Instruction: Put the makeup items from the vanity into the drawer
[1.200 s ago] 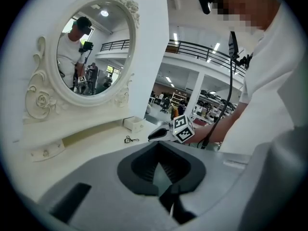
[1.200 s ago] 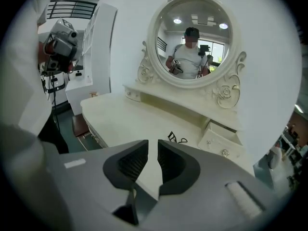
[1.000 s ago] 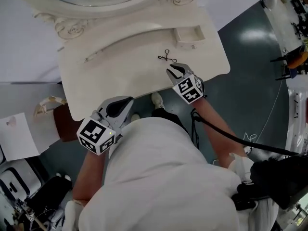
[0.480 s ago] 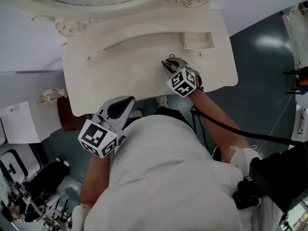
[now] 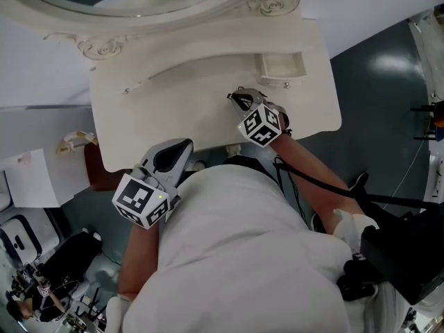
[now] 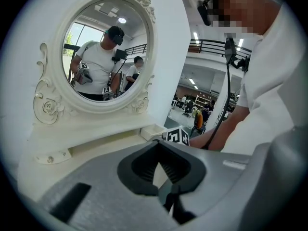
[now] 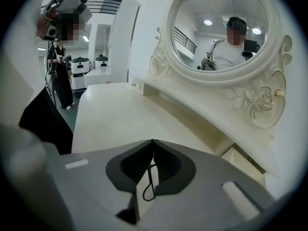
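A thin black eyelash curler (image 7: 149, 184) hangs between the pads of my right gripper (image 7: 152, 141), which is shut on it. In the head view my right gripper (image 5: 236, 98) sits over the middle right of the white vanity top (image 5: 173, 109), and the curler is mostly hidden by it. A small open drawer (image 5: 281, 66) lies just beyond and to the right, seen also as the drawer (image 7: 243, 160) under the shelf. My left gripper (image 5: 182, 145) is shut and empty at the vanity's near edge, close to my torso.
An oval mirror (image 7: 219, 30) in an ornate white frame stands at the back of the vanity. A raised curved shelf (image 5: 201, 64) runs under it. A dark floor lies to the right, and a brown bag (image 5: 97, 172) and papers sit at the left.
My right gripper went forward to the curler that lay on the vanity top and shut on it. The left gripper has stayed in place.
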